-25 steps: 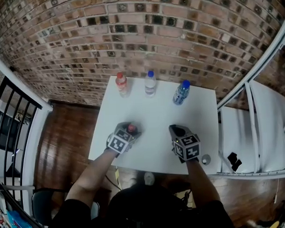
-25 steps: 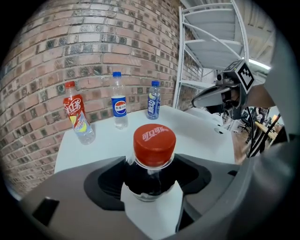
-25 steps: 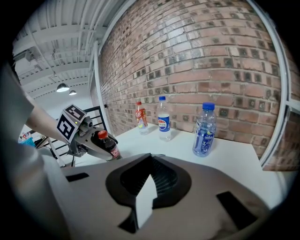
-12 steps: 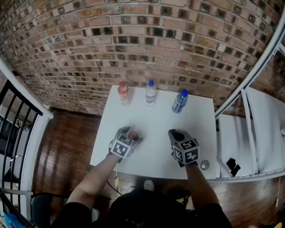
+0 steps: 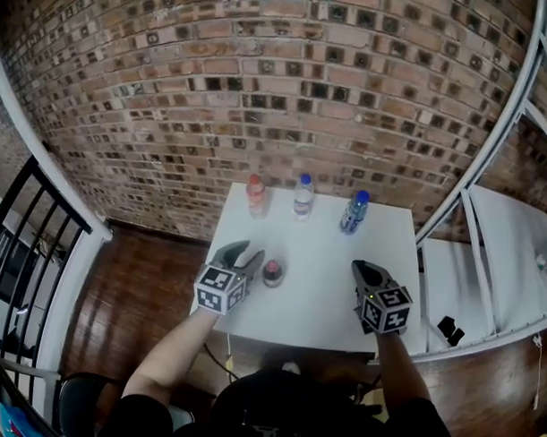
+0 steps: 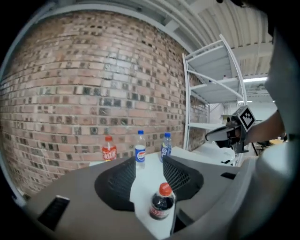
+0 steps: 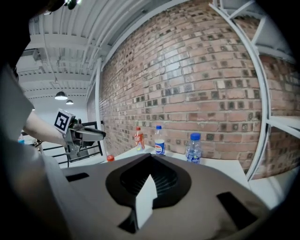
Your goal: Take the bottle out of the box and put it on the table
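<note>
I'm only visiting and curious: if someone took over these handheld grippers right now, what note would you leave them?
Left gripper: jaws apart, just been closing partway, nothing between them; hovers beside the cola bottle.
Right gripper: jaws together, empty, over the table, near right.
Cola bottle stands upright, free on the table; three other bottles line the far edge.
Done: cola bottle placed. Left: unclear, no box is in view.

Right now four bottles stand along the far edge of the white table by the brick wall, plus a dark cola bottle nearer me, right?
Three, not four, as the head view shows: an orange soda bottle, a Pepsi bottle and a water bottle. The dark cola bottle does stand nearer you.
</note>
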{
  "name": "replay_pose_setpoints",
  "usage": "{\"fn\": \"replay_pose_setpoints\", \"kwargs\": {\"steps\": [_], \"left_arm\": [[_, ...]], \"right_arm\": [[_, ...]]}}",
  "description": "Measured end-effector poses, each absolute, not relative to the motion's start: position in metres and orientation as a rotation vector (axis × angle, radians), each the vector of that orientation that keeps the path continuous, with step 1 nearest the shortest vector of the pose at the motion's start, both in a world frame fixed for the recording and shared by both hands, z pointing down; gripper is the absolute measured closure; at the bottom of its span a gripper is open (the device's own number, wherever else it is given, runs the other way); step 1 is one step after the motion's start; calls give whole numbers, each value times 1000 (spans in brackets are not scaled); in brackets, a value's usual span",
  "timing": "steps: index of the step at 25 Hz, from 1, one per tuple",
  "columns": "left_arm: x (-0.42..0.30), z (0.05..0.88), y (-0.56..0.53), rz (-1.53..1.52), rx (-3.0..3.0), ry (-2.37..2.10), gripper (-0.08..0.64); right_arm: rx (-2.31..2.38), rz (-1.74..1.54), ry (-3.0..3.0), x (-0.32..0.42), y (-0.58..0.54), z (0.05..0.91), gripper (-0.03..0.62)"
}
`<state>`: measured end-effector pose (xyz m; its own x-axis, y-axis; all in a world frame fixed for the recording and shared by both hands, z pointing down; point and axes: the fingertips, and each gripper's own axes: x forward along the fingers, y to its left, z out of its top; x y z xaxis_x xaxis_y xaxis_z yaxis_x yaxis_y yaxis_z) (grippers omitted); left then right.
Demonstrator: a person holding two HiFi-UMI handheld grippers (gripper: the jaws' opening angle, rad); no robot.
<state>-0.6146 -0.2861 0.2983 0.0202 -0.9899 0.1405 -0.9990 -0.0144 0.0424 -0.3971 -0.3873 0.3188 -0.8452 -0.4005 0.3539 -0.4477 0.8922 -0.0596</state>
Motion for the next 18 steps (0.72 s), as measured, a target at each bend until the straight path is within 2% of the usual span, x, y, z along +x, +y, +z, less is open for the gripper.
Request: {"fn": "replay_pose_setpoints", "kwargs": {"steps": [3, 4, 9, 18], "left_arm": [[-638, 271, -262, 29, 2122, -2228, 476], [-648, 263, -253, 0, 2099, -2274, 549], [-685, 220, -206, -217, 2000, -2426, 557], [-692, 200, -114, -247, 1985, -2539, 557]], "right_arm": [[673, 180, -2782, -385, -383, 296, 592], [691, 187, -2801, -382, -381, 290, 592], [739, 239, -2881, -376, -368, 266, 592], [781, 351, -2966, -333, -336, 248, 592]]}}
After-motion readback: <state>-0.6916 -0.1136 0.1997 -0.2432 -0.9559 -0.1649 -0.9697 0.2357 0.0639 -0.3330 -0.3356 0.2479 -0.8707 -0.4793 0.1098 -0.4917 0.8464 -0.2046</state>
